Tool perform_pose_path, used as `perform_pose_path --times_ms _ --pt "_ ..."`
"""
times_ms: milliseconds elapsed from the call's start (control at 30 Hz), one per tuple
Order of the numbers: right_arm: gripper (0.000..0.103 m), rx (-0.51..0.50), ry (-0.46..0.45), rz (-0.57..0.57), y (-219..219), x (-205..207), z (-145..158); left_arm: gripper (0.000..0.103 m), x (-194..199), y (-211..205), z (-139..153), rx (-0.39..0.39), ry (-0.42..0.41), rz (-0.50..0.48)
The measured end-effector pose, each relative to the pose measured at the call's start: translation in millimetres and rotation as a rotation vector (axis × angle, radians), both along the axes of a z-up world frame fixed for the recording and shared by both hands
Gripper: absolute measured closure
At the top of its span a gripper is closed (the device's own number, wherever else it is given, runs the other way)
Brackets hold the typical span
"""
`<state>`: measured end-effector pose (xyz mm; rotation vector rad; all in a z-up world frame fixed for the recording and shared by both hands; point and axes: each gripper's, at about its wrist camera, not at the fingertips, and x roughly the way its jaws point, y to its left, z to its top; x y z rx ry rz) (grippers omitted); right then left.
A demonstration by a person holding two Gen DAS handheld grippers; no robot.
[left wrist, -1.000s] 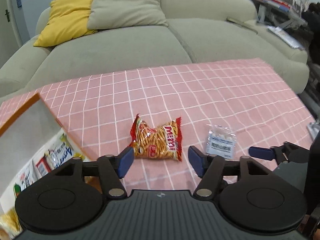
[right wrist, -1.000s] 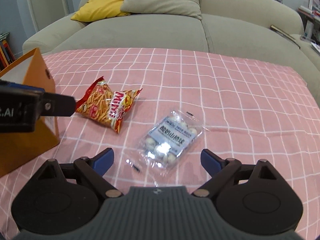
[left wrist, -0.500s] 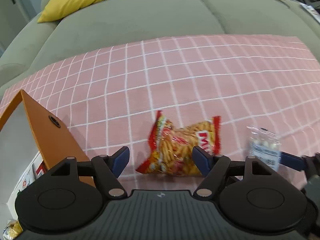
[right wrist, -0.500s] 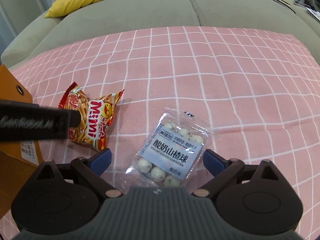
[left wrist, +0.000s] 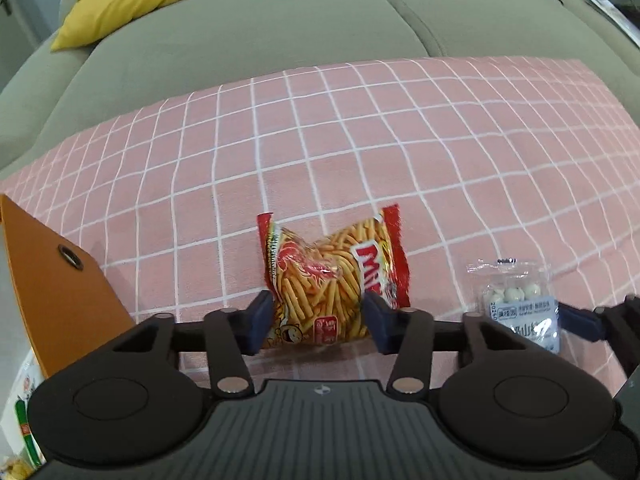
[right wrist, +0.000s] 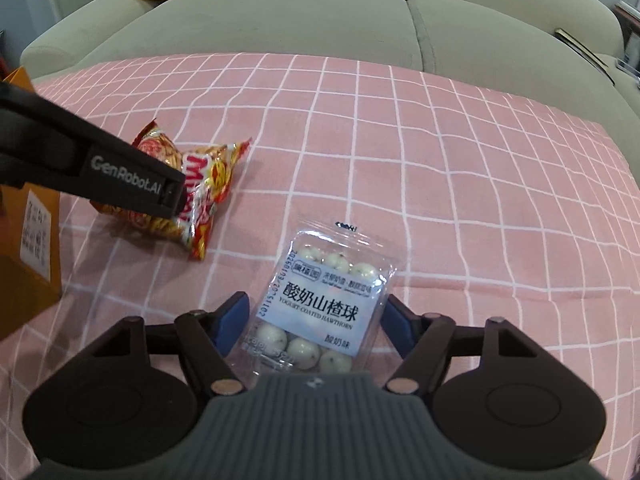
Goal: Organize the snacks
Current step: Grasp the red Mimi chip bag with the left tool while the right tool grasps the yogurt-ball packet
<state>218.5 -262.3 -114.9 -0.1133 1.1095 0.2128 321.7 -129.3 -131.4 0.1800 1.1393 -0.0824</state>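
While both grippers hang nose-down over the pink checked cloth, each straddles its own snack; step in hand, by my reading, is a paired pick-up ahead of stowing. Left gripper: jaws have just been closing, and the blue pads now sit against both flanks of the red-and-yellow stick-snack bag, whose foil puckers between them; I read this as clamped on the bag's near end, the bag not yet lifted off the cloth. Right gripper: jaws have likewise been closing round the clear pouch of white yogurt balls; the right pad meets the pouch's edge, the left pad shows a sliver of cloth beside the film, so not yet gripping. Both snacks lie near the cloth's near edge, bag toward the left, pouch just to its right; well apart from the far edge by the sofa. Orange box stands at the near-left corner, other packets visible inside. Next move calls for: right jaws finishing their squeeze on slippery film without crushing the balls; then a straight lift; then carry leftward to the box, left hand first to avoid crossing.
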Motion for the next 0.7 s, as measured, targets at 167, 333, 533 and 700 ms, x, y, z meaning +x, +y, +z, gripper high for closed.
perform_pose_path --times_ms 167,333,533,700 --pt "0.038 -0.004 0.007 0.041 -10 -14 1 0.101 -15 -2 -4 -0.065 0.053 0.006" --pt "0.039 -0.007 0.009 0.082 -18 -30 0 0.103 -41 -2 -12 -0.098 0.069 0.01" --pt "0.039 -0.021 0.005 0.088 -28 -27 2 0.094 -61 -4 -3 -0.107 -0.004 -0.029" --pt "0.038 -0.022 0.007 0.098 -33 -16 7 0.046 -60 -9 12 -0.06 -0.086 -0.074"
